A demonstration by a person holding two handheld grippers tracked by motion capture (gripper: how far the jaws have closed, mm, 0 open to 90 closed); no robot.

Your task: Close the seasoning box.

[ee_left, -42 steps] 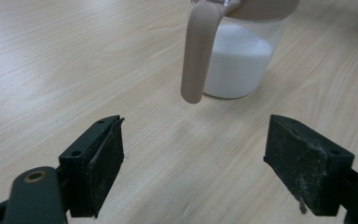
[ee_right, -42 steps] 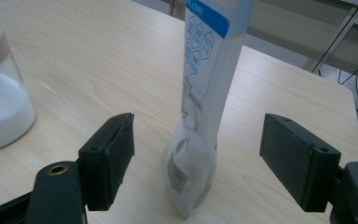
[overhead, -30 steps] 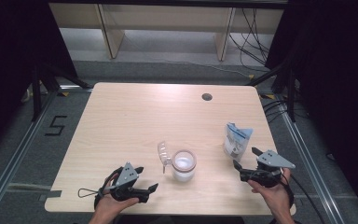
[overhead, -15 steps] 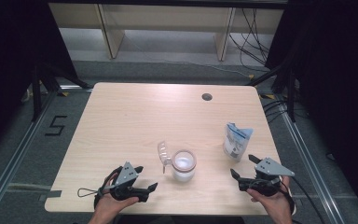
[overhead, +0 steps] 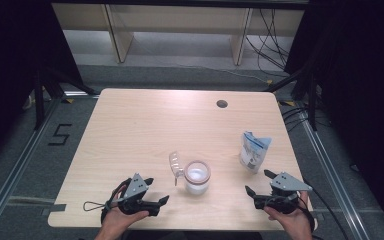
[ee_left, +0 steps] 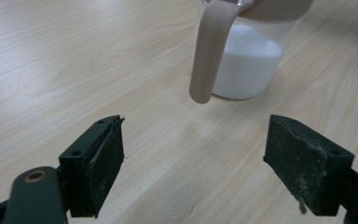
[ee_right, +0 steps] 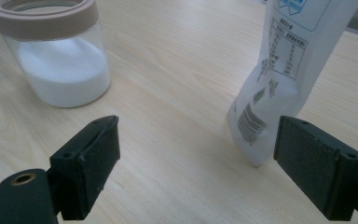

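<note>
A clear jar (overhead: 196, 177) holding white powder stands near the table's front middle, its beige rim bare and its hinged lid (overhead: 176, 165) flipped open to the left. A white and blue pouch (overhead: 253, 151) stands upright to its right. My left gripper (overhead: 157, 190) rests left of the jar, open and empty. In the left gripper view the jar (ee_left: 249, 60) and its hanging lid (ee_left: 208, 51) lie ahead of that gripper (ee_left: 200, 168). My right gripper (overhead: 258, 182) is open just in front of the pouch. The right gripper view shows this gripper (ee_right: 196, 172) between the jar (ee_right: 58, 51) and the pouch (ee_right: 284, 70).
The light wooden table (overhead: 145, 125) has a round cable hole (overhead: 222, 104) at its far right. Wooden shelving and cables stand behind the table, and metal floor rails run along both sides.
My right gripper has drawn back a little toward the table's near edge, away from the pouch. The left gripper has barely shifted.
</note>
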